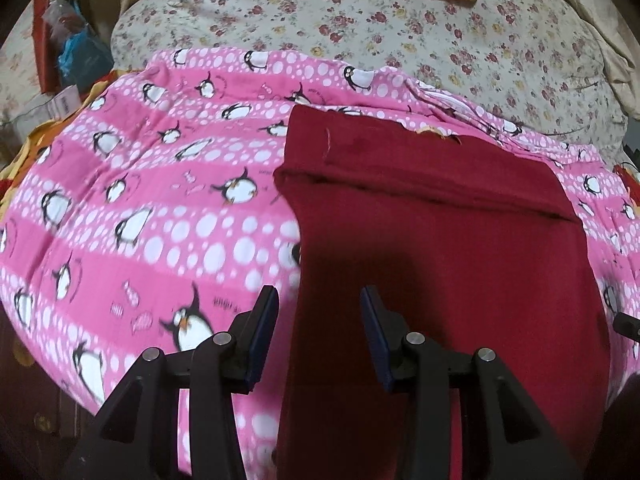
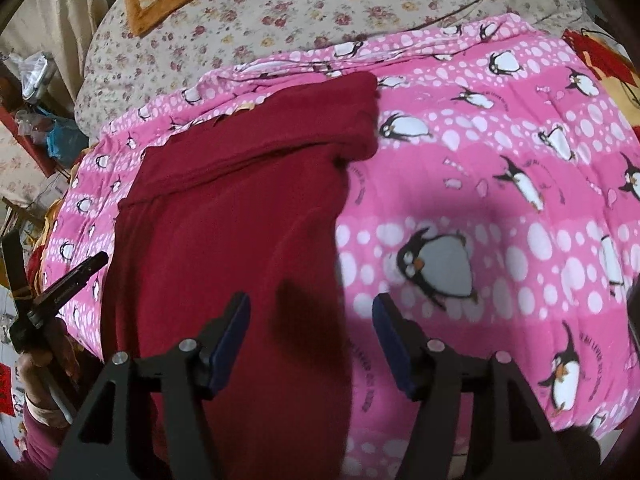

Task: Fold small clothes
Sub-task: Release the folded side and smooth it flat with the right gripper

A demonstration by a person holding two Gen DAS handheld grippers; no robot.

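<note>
I have the dark red, soft knitted garment [image 1: 436, 216] lying flat on the bed, on top of the pink penguin-print bedsheet [image 1: 132, 184], and it reads to me as partly folded. Its far end is doubled back on itself, with a straight folded edge running across and a narrower band of the same cloth beyond it. The long sides look fairly straight, so I judge a lengthwise fold is already in. The near part runs out under my claws and past the bottom of both views, so I cannot tell how much cloth is left there.

My left claw [image 1: 320, 336] stands open over the garment's left edge with nothing between its pads. My right claw [image 2: 312, 340] is open as well, wider, over the right edge where red cloth meets the sheet; it holds nothing.

What I judge is left: bring the near end up over the far fold to make a compact packet, then smooth it. The cream floral quilt [image 1: 400, 32] lies beyond, untouched.
</note>
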